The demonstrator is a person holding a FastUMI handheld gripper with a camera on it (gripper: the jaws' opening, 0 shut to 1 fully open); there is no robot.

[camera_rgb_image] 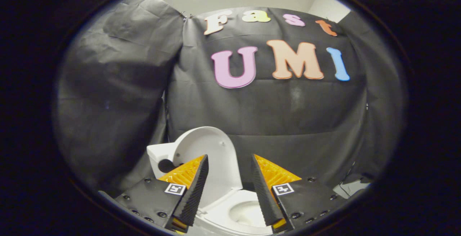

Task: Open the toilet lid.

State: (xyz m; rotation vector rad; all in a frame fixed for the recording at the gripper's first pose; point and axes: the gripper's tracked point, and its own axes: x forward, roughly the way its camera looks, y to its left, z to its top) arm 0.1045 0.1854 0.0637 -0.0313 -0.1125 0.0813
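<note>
Gripper view: one toilet (248,212), its single lid (209,149) raised upright; gripper (229,164) fingers spread apart, holding nothing.

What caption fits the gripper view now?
Open claw above the toilet bowl, its lid already raised upright against the tank.

Raised lid (210,156) behind bowl (248,212) (tank (158,155) left)

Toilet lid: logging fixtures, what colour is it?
White; the raised toilet lid shows best in the gripper view.
</note>
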